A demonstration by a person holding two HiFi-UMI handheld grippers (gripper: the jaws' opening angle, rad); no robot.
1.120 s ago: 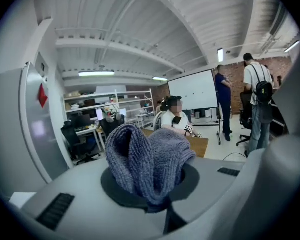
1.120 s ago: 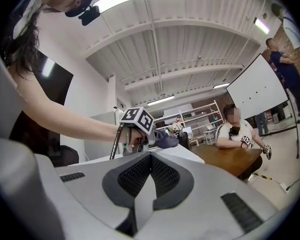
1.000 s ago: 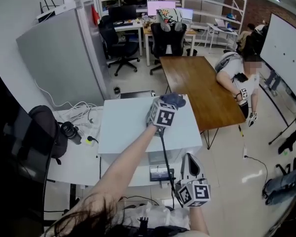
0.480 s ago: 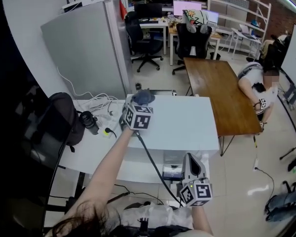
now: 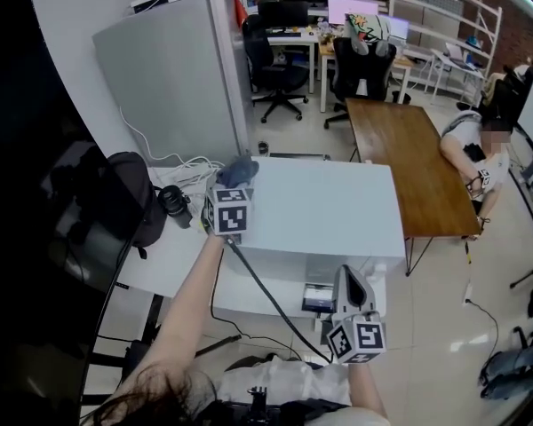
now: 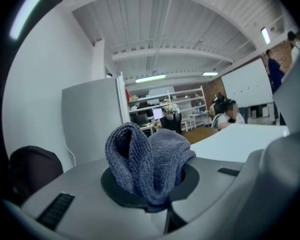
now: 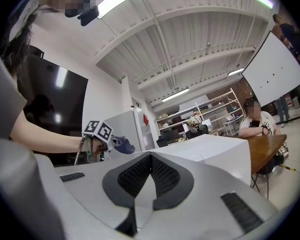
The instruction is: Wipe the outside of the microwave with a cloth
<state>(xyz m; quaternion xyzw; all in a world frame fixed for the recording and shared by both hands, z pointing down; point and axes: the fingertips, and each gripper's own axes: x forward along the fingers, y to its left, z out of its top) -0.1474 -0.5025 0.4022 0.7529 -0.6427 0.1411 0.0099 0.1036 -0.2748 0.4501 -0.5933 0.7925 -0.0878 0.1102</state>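
Grey plastic jaws of the right gripper (image 5: 352, 280) sit pressed together on nothing, nearest, low before the microwave (image 5: 329, 209) front. Farther, the left gripper (image 5: 233, 187) clamps the blue-grey cloth (image 5: 241, 168) at the top's far-left corner. The top's long axis runs rightward from the cloth.

Cloth (image 6: 147, 166): blue-grey terry fabric, rough looped pile, matt. Microwave (image 5: 329, 211) casing: white, smooth, matt. Table (image 5: 400, 158) top: brown wood, smooth, slight sheen
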